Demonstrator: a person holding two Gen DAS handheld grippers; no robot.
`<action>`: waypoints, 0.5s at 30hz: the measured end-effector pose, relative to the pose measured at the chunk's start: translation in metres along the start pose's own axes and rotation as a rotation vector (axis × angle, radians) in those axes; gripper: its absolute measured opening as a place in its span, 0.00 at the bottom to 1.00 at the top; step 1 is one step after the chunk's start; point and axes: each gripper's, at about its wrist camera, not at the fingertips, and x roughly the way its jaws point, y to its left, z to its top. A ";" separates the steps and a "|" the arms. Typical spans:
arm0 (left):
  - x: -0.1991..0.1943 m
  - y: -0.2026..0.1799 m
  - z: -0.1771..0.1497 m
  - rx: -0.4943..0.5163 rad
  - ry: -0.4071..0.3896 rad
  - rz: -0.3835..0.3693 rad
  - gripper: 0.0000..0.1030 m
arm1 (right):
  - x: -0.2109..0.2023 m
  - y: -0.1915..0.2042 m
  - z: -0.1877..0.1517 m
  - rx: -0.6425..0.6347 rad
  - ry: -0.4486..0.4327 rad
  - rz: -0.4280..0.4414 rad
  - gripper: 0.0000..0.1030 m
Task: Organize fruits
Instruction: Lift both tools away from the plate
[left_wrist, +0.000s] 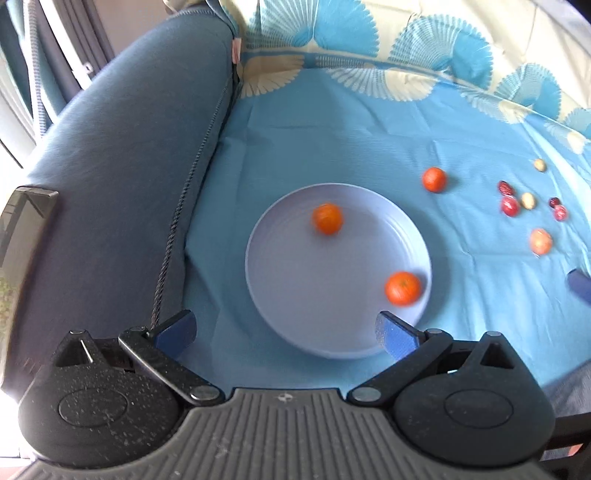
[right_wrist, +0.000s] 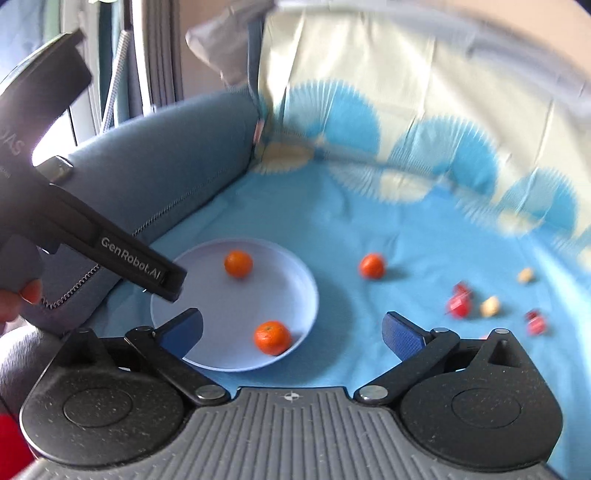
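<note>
Fruits are mid-sort: two small orange tangerines (left_wrist: 327, 218) (left_wrist: 402, 288) lie in the pale lilac round plate (left_wrist: 280, 280). Left gripper (left_wrist: 286, 332) and right gripper (right_wrist: 293, 328) gape wide, empty. Next up, probably the loose tangerine (right_wrist: 372, 266) on the blue cloth (right_wrist: 369, 350), calling for a reach beyond the rim.

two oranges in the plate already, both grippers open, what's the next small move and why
Probably send the right gripper, open and empty, toward the lone orange on the blue cloth just right of the plate. It is the only orange outside the plate, and it lies on that gripper's side with nothing blocking the way.
</note>
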 end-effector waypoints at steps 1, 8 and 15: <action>-0.008 -0.002 -0.006 0.003 -0.006 0.001 1.00 | -0.012 0.004 -0.001 -0.023 -0.021 -0.020 0.99; -0.062 -0.003 -0.042 0.000 -0.081 0.021 1.00 | -0.067 0.021 -0.006 -0.077 -0.087 -0.036 0.99; -0.089 -0.005 -0.069 -0.018 -0.137 0.082 1.00 | -0.101 0.026 -0.011 -0.080 -0.095 -0.055 0.99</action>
